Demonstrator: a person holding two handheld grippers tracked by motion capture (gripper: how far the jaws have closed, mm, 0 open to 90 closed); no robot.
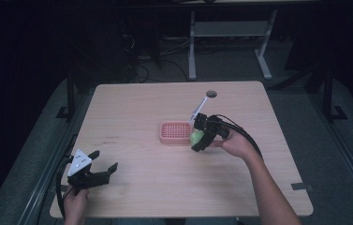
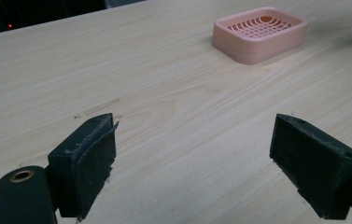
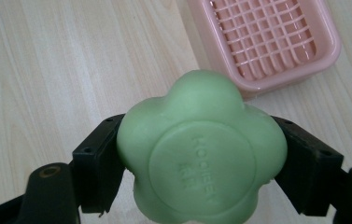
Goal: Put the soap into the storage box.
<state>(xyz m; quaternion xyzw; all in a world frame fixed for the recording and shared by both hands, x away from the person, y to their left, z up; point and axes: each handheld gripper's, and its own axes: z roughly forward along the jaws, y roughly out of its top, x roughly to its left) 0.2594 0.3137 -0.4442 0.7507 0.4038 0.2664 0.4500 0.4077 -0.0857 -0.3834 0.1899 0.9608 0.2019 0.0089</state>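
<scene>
Light wood-grain worktop (image 1: 136, 108) in a dark room, with grey floor and white desk legs (image 1: 192, 47) beyond. Right tool (image 1: 197, 138) grasps a green flower-shaped soap bar (image 3: 201, 151) just beside the pink gridded plastic soap dish (image 1: 174, 132). Left tool (image 1: 103, 164) is released, jaws wide apart, near the front-left corner.

Your green soap (image 3: 201, 151): bottom cut off by the picture's edge, raised letters too blurry to read | Your pink soap dish (image 3: 276, 39): top cut off, near corner hidden behind the soap
</scene>
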